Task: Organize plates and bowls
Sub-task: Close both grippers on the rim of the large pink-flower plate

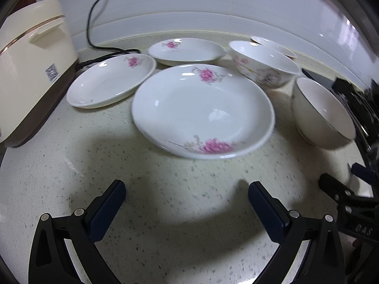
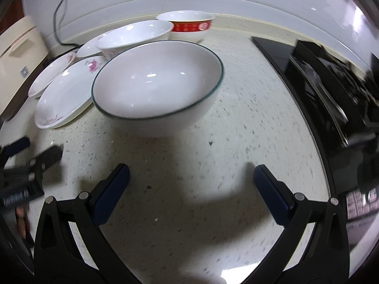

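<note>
Three white plates with pink flowers lie on the speckled counter: a near one [image 1: 201, 111], one at the left [image 1: 111, 80] and one behind [image 1: 187, 51]. A flowered bowl [image 1: 263, 64], a red-banded bowl [image 2: 187, 24] and a green-rimmed bowl [image 2: 156, 87] stand to their right. My left gripper [image 1: 187, 191] is open and empty, short of the near plate. My right gripper [image 2: 191, 175] is open and empty, short of the green-rimmed bowl. Each gripper shows at the edge of the other's view, the right one [image 1: 348, 182] and the left one [image 2: 35, 151].
A cream rice cooker [image 1: 30, 66] with a black cord [image 1: 94, 19] stands at the left against the tiled wall. A black stove top [image 2: 331, 82] borders the counter on the right.
</note>
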Tool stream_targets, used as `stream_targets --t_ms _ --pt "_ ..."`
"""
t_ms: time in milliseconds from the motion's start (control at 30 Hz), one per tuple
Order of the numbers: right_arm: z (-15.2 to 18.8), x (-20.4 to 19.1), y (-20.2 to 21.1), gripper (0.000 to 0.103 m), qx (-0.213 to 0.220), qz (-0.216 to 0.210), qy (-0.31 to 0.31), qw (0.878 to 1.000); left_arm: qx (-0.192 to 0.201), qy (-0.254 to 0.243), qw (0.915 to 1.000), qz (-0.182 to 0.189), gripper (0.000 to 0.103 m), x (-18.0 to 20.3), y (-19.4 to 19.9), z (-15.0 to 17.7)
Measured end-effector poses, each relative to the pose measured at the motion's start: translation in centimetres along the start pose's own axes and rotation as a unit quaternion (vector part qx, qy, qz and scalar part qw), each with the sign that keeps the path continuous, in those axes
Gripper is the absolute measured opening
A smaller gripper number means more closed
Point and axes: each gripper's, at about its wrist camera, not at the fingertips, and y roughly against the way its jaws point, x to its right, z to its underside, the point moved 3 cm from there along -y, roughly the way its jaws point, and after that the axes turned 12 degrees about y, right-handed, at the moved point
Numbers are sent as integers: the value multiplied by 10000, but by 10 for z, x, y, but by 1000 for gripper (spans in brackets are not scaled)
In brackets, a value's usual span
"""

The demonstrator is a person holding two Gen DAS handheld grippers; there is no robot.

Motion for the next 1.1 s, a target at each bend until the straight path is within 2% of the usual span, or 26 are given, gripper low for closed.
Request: stream_targets --t_ms 100,167,233,300,367,400,467,500,533,600,633,700,733,800,833,867,900,933,1033,1100 --pt "2 -12 5 103 -14 -48 -12 10000 -132 -278 9993 207 103 -4 2 1" --pt "5 -19 11 103 102 -330 -69 9994 -157 -152 9983 545 103 -13 7 -1" --pt "3 -29 18 103 295 -872 -182 9956 -219 167 9942 1038 103 -25 10 -7" --pt "-2 -41 21 103 516 -1395 -316 9884 -263 566 9891 1331 103 -40 8 -18" --pt "-7 -53 19 103 637 -1751 -465 9814 -315 1022 9809 1625 103 -54 4 -29" --pt "-11 -58 18 102 698 -1880 -500 9784 -373 1312 9735 1834 103 -62 1 -37" --pt "-19 -67 17 95 811 -1931 -538 9763 -401 1629 9655 1991 103 -69 -3 -46" --pt "-25 -71 15 86 875 -1895 -574 9763 -379 1758 9629 2010 103 -72 -6 -51" --pt "-29 -74 11 78 862 -1918 -594 9758 -330 1832 9623 1984 103 -73 -8 -55" --pt "-35 -79 0 70 773 -1939 -639 9759 -217 1854 9643 1876 103 -71 -13 -63" --pt "-38 -81 -2 64 808 -1870 -658 9768 -151 1842 9662 1796 100 -69 -15 -66" --pt "-43 -82 -8 60 827 -1889 -799 9752 -53 1813 9700 1616 91 -63 -17 -70" --pt "-46 -80 -10 55 840 -1869 -867 9749 -21 1817 9706 1579 86 -60 -17 -71" --pt "-50 -83 -13 50 856 -1894 -922 9738 48 1865 9701 1554 80 -58 -18 -73" --pt "-52 -84 -15 46 857 -1894 -918 9738 86 1886 9701 1524 68 -56 -20 -74" --pt "-54 -86 -16 41 853 -1862 -895 9747 94 1885 9698 1547 53 -53 -21 -75" --pt "-55 -89 -18 35 822 -1835 -856 9758 52 1889 9681 1644 46 -51 -24 -75" --pt "-55 -89 -18 34 834 -1814 -853 9761 123 1906 9687 1587 42 -52 -25 -73" --pt "-52 -84 -17 31 868 -1870 -992 9735 277 1855 9734 1316 22 -56 -28 -70" --pt "-50 -81 -17 30 889 -1894 -1085 9718 253 2000 9701 1349 12 -63 -30 -67"
